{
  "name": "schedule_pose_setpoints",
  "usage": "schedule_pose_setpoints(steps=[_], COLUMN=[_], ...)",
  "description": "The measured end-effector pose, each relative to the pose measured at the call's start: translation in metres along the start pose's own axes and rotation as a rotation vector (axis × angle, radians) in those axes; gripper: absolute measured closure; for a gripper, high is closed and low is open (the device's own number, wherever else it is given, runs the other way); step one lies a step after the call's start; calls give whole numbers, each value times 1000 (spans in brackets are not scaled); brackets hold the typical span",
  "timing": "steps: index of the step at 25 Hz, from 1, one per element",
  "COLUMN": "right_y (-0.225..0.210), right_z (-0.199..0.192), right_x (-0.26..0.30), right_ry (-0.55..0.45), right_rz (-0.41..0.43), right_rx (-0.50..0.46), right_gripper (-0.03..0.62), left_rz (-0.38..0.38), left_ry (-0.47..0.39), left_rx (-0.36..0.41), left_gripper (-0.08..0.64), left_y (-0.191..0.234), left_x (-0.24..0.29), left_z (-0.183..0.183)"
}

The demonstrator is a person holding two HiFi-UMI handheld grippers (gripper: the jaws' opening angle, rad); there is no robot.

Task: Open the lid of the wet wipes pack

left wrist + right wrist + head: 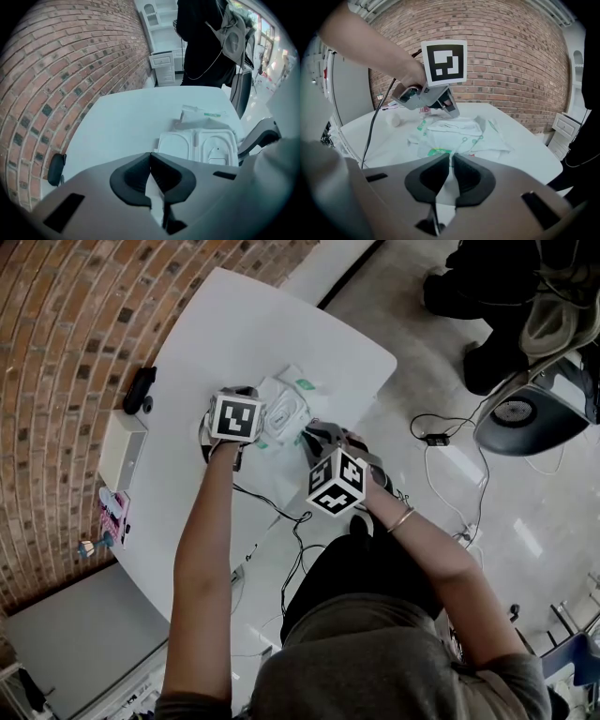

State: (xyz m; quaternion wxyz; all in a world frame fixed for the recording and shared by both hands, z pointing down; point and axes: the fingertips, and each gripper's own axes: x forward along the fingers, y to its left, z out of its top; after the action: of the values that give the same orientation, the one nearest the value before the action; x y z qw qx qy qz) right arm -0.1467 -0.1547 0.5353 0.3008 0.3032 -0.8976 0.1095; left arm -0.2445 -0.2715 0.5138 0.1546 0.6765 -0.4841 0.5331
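Found the wet wipes pack [459, 136] lying flat on the white table [234, 324], toward its right edge, between the two grippers. Saw its lid [176, 146] flipped open in the left gripper view, lying flat just left of the rounded opening [216, 144]. Read the left gripper [150, 154] as clenched and empty: jaw tips pressed together, nothing between them, held at the pack's left side with the open lid just beyond the tips. Read the right gripper [451, 157] as grasping the pack by its near edge: jaws almost together, a strip of white wrapper between them, a green label [436, 151] just left of the tips. Noted a black object [141, 390] at the table's left edge, close to the brick wall [66, 324] and well apart from the pack. Spotted a cable [281, 512] trailing across the table's near part, and a person in dark clothes [201, 42] standing beyond the far end.
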Motion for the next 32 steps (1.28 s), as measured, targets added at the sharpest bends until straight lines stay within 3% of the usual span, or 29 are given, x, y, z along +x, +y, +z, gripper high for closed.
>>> schedule_pose_setpoints(steps=[20, 32], right_y=[-3, -2], right_z=[-2, 15], right_x=[-1, -21], right_ry=[-8, -50], right_rz=[-8, 24], right_rx=[19, 109], right_gripper=[551, 525], left_rz=[26, 35], left_ry=[-161, -250], left_rx=[-207, -332], left_gripper=[537, 537], left_y=[-8, -10], left_x=[-50, -82], left_z=[-8, -29])
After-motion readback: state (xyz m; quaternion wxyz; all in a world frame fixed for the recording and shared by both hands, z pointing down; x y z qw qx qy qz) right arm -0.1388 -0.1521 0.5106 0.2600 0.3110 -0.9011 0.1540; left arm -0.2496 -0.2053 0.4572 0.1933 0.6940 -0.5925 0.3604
